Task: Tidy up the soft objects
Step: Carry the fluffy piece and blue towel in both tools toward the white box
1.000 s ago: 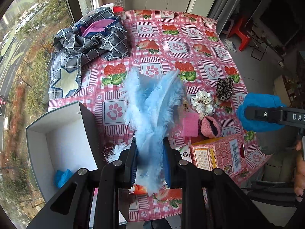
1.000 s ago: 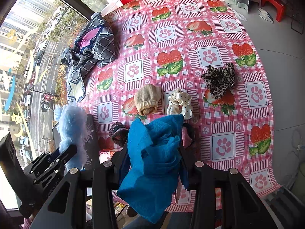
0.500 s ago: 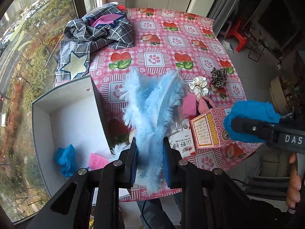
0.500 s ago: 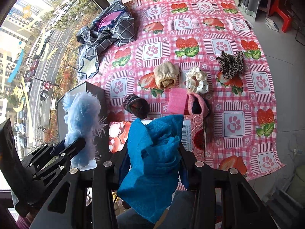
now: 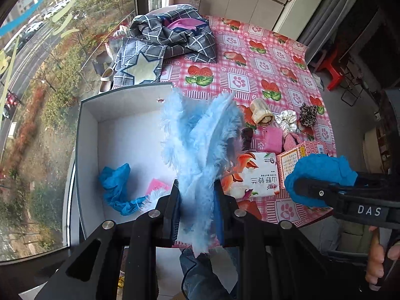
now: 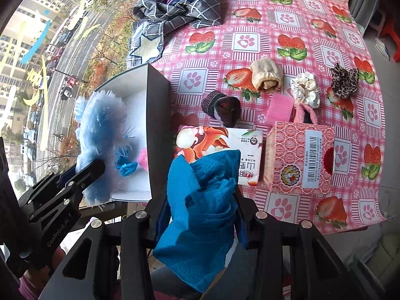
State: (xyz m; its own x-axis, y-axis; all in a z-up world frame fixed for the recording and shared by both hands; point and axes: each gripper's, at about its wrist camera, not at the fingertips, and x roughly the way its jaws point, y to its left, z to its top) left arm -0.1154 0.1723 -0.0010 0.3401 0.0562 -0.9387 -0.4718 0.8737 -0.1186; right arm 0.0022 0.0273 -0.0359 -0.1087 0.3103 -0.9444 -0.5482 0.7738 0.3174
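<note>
The left gripper [image 5: 197, 205], jaws clamped on a fluffy light-blue piece [image 5: 200, 137], hangs over the open white box [image 5: 87, 115]. The right gripper [image 6: 200, 215], jaws pinching a blue cloth [image 6: 200, 205], sits just outside the box's dark wall, farther away.

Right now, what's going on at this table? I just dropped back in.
A person is sorting soft things into the white box at the table's window side. The left gripper is shut on a fluffy light-blue piece, held over the box. The right gripper is shut on a blue cloth, above the table's near edge by the tissue pack. Another blue cloth and something pink lie in the box. The rolled beige sock, scrunchies and pink sponge are on the tablecloth.
</note>
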